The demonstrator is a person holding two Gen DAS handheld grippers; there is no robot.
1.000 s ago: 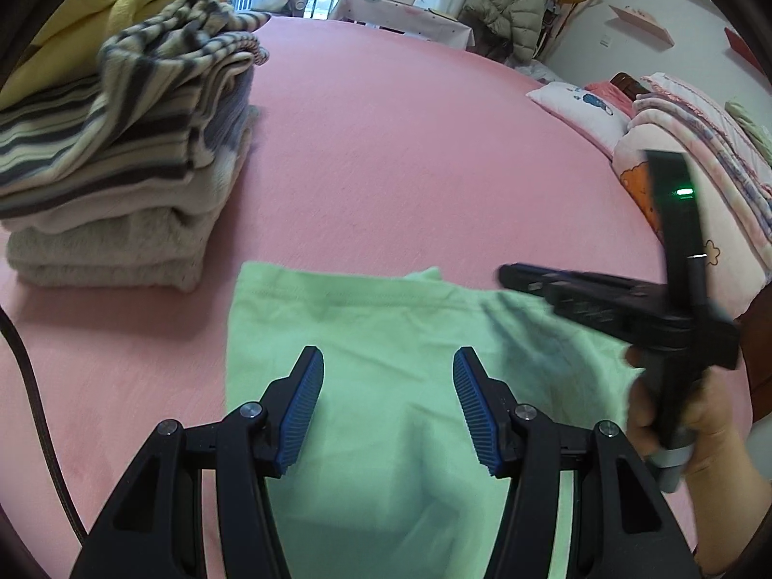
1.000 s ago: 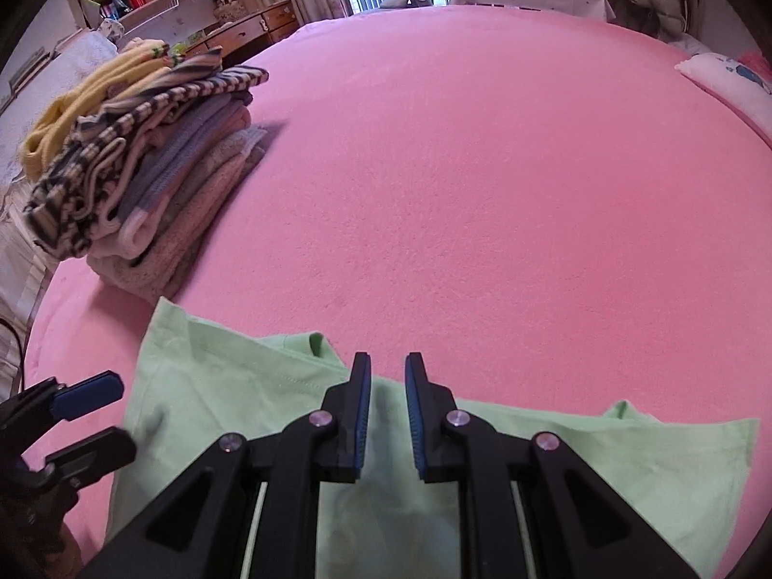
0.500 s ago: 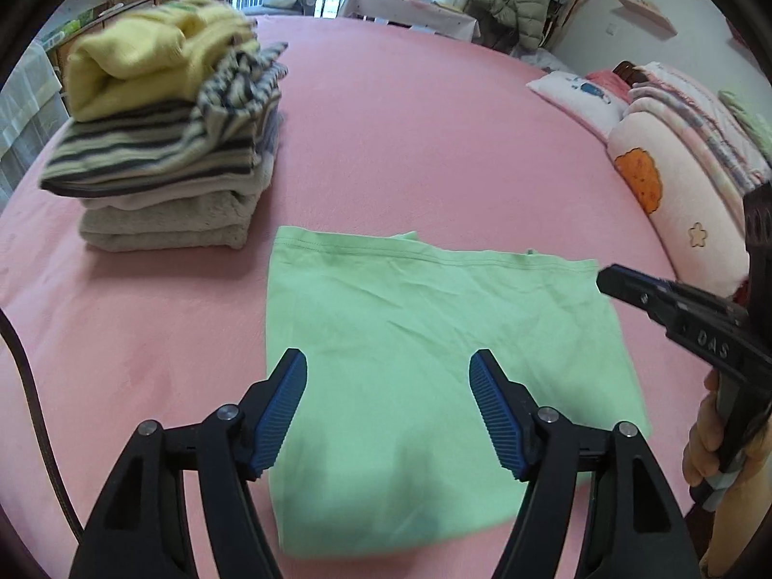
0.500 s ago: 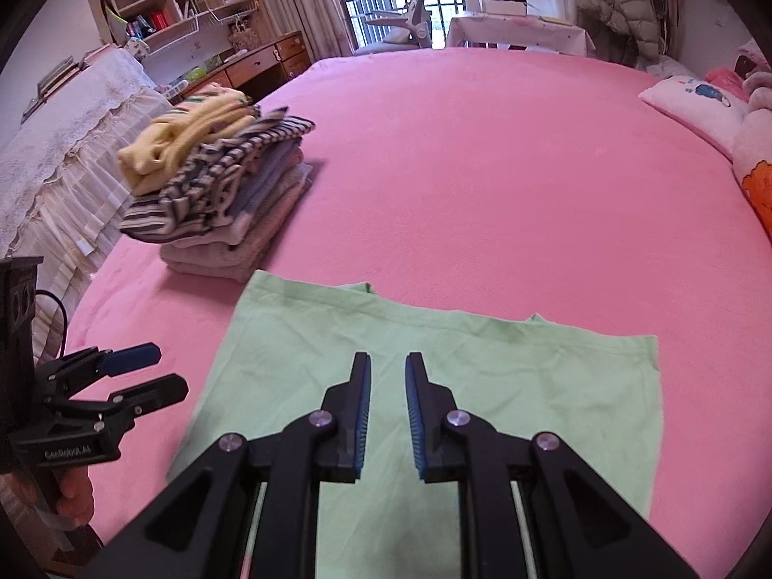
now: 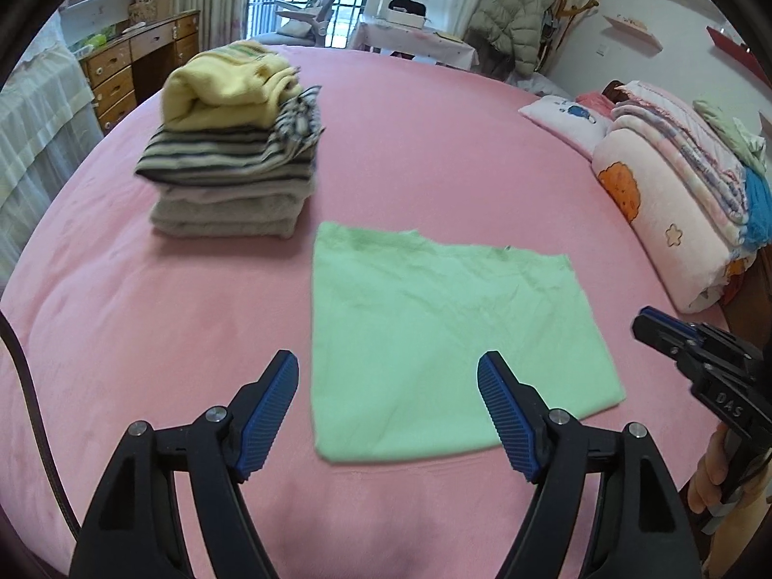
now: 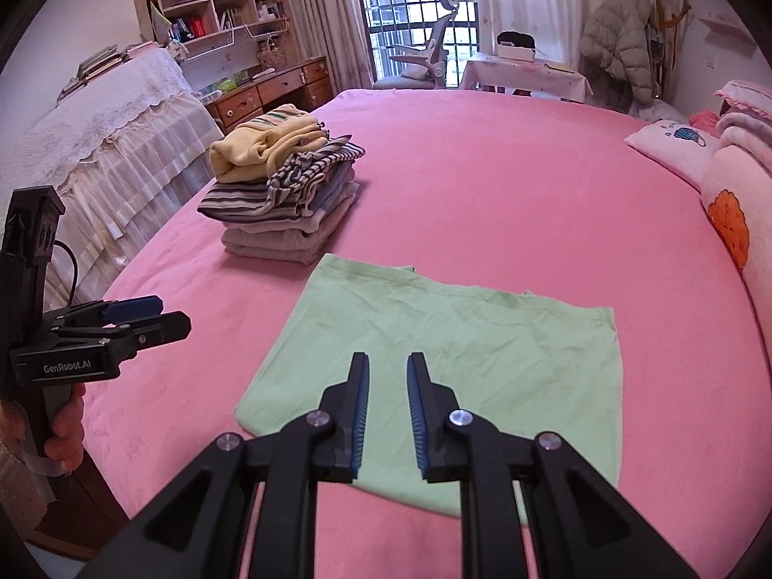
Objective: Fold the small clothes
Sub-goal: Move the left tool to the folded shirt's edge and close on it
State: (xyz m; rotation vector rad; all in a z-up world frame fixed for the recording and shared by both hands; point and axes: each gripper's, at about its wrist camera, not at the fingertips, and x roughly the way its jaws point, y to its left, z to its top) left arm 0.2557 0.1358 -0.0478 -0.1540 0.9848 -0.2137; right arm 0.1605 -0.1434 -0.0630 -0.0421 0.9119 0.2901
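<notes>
A light green garment [image 5: 434, 328] lies flat in a rough square on the pink bed [image 5: 458, 144], also seen in the right wrist view as the green garment [image 6: 458, 337]. My left gripper [image 5: 386, 359] hovers above its near edge, its jaws opening wide with nothing between them; the left gripper [image 6: 169, 314] also shows beside the bed's left edge. My right gripper [image 6: 388, 357] hangs over the garment's near edge, its pads a narrow slit apart and empty. The right gripper [image 5: 649, 321] also appears off the garment's right side.
A stack of folded clothes [image 5: 231, 169], yellow on top and striped below, stands just left of and behind the garment. Rolled quilts [image 5: 675, 212] and a pillow [image 5: 564, 116] line the right side. A black cable [image 5: 29, 410] hangs at the left. The bed's edge is near me.
Both grippers have lifted up and drawn back from the green garment, so it now shows whole. The left jaws have spread wider. The right jaws kept their narrow gap.
</notes>
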